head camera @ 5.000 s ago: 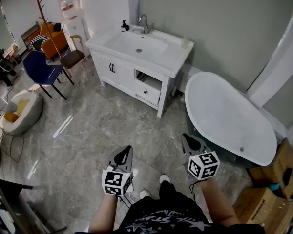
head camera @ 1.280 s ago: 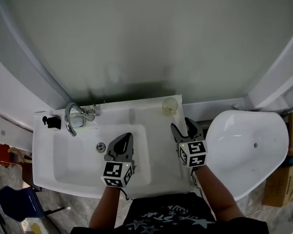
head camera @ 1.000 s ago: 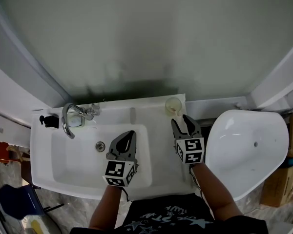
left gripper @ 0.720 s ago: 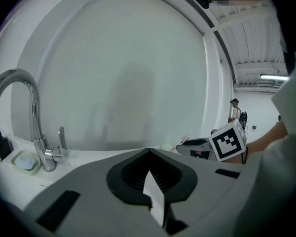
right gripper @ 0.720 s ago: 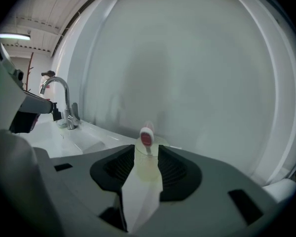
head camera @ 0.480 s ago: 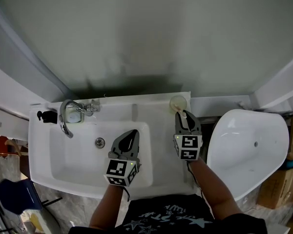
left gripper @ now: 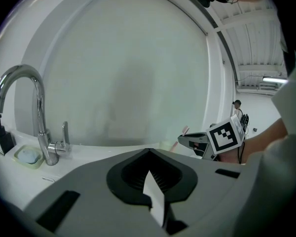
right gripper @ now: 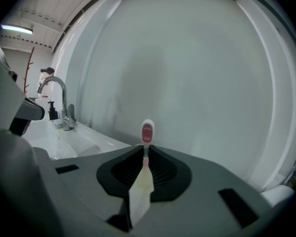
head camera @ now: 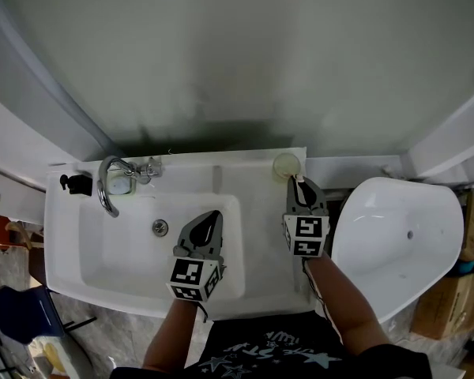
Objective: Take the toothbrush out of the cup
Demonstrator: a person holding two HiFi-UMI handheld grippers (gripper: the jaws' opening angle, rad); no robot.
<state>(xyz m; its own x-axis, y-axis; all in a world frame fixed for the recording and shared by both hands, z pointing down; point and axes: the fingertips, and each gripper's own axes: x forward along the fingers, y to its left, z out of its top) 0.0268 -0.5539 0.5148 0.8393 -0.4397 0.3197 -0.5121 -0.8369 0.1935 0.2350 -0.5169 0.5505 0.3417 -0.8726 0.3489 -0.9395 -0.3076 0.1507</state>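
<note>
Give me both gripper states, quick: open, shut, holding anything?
Left gripper: shut, nothing between its jaws.
Right gripper: jaws closing on the toothbrush, pads already pressing its neck.

Looking straight down on a white desk (head camera: 265, 212). Left gripper (head camera: 212, 216) over the basin (head camera: 126, 247), right gripper (head camera: 299, 184) by the cup (head camera: 287, 164) at the back corner, jaws closing with the toothbrush (head camera: 298, 179) between them (just a pale sliver here). Bathtub (head camera: 395, 243) off right.
</note>
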